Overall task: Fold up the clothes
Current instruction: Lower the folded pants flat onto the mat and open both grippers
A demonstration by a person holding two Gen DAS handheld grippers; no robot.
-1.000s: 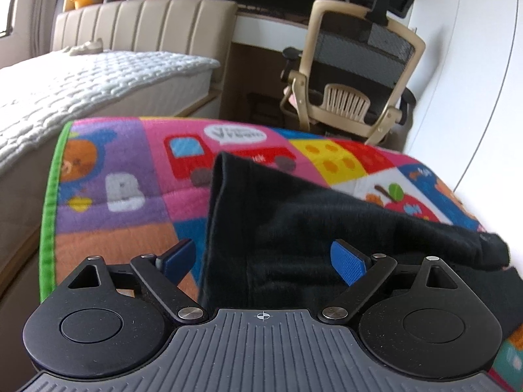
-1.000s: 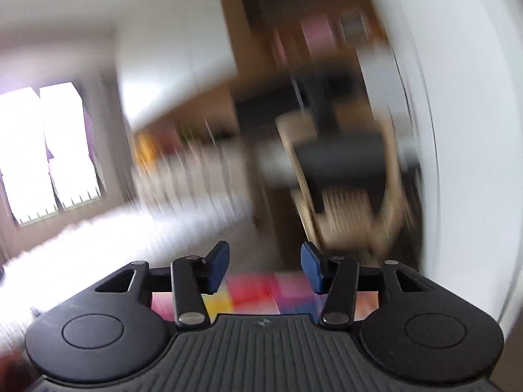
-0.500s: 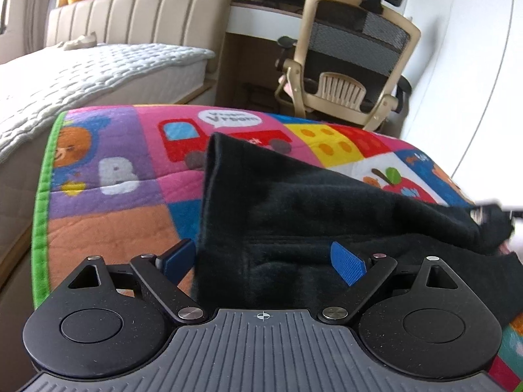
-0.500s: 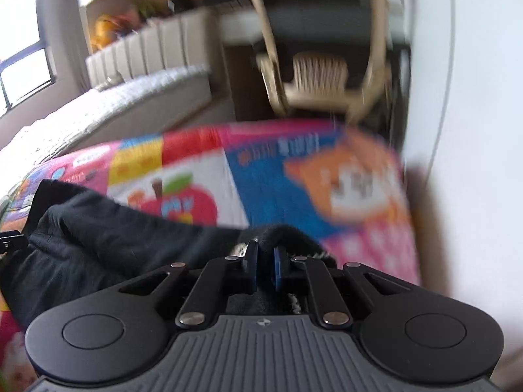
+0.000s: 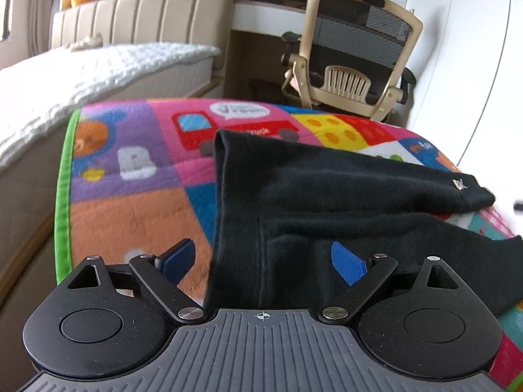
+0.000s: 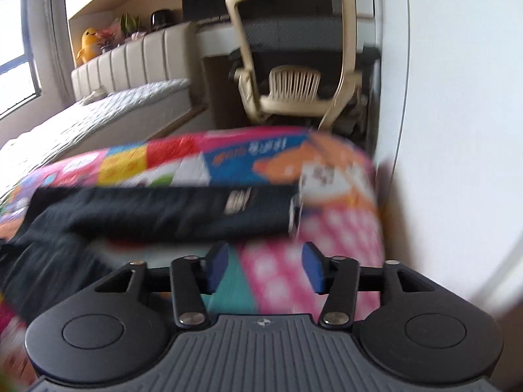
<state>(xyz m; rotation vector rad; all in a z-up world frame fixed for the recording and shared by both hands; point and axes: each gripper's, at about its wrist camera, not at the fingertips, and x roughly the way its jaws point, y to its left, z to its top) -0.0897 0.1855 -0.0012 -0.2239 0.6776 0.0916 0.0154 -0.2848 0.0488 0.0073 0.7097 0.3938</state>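
A black garment (image 5: pixel 327 196) lies on the colourful play mat (image 5: pixel 130 170), one long part folded across the other. My left gripper (image 5: pixel 261 254) stands wide open low over the garment's near left edge; the cloth runs under and between its fingers, and the pads do not press it. In the blurred right wrist view the garment's (image 6: pixel 163 209) folded end with a small white label lies flat ahead. My right gripper (image 6: pixel 264 258) hovers just before it over bare mat (image 6: pixel 327 228), jaws opening, nothing between them.
A bed with a white cover (image 5: pixel 81 75) runs along the mat's left side. A beige office chair (image 5: pixel 353 49) stands at a desk beyond the mat's far edge. A white wall (image 6: pixel 457 130) lies close on the right.
The right gripper came down to the mat, was shut on the garment's end half a second ago, and has now let go. That end now lies flat. The left gripper barely moved.
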